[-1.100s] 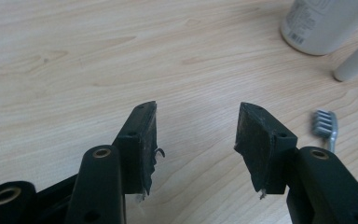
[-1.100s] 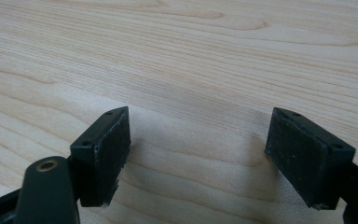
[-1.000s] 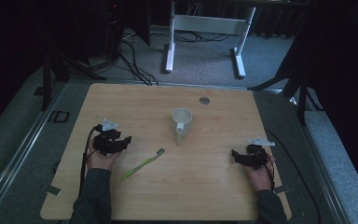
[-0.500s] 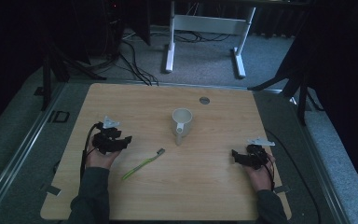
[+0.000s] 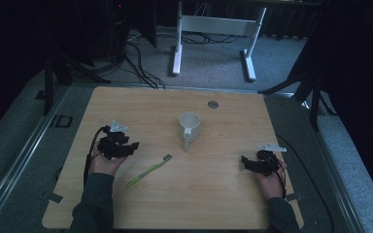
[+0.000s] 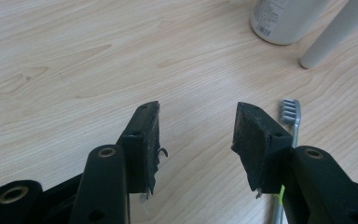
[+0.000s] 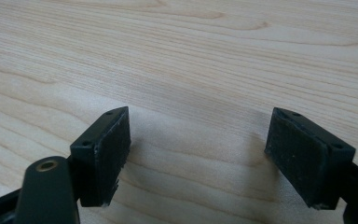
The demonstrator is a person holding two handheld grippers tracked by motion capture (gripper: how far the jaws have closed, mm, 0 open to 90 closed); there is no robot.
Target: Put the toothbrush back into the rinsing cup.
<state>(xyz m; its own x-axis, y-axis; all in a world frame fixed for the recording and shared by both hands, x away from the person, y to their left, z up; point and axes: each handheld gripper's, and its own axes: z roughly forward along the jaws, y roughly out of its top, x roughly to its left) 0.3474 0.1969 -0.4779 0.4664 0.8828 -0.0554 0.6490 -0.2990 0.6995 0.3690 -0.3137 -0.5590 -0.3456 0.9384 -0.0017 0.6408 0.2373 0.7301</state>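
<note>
1. High view: left gripper (image 5: 133,144) sits low over the wooden table (image 5: 223,204), held by the person's left hand (image 5: 104,164), jaws pointing toward the table's middle. Its cable runs back along the sleeve.
2. High view: toothbrush (image 5: 149,171) lies flat on the table just ahead of and beside the left jaws, head toward the mug, green handle toward the person. Not touching the gripper.
3. High view: white mug (image 5: 190,127) stands upright beyond the toothbrush head, handle pointing at the person. Well apart from both grippers, roughly between them.
4. High view: right gripper (image 5: 245,160) sits low over the table in the right hand (image 5: 269,180), jaws pointing inward toward the table's middle. Bare wood ahead of them.
5. Left gripper view: jaws apart, gap holds bare wood. They have just been closing a little, nothing between them.
6. Left gripper view: toothbrush (image 6: 291,119) lies outside the right-hand jaw, bristle head just past that jaw's tip, shaft running down behind the jaw. Whether it touches the jaw: cannot tell.
7. Left gripper view: mug (image 6: 286,18) stands well beyond the jaw tips, off to the right-hand side, its handle (image 6: 335,32) slanting down to the table.
8. Right gripper view: jaws wide apart, wood grain between and ahead of them, shadow under each pad.
</note>
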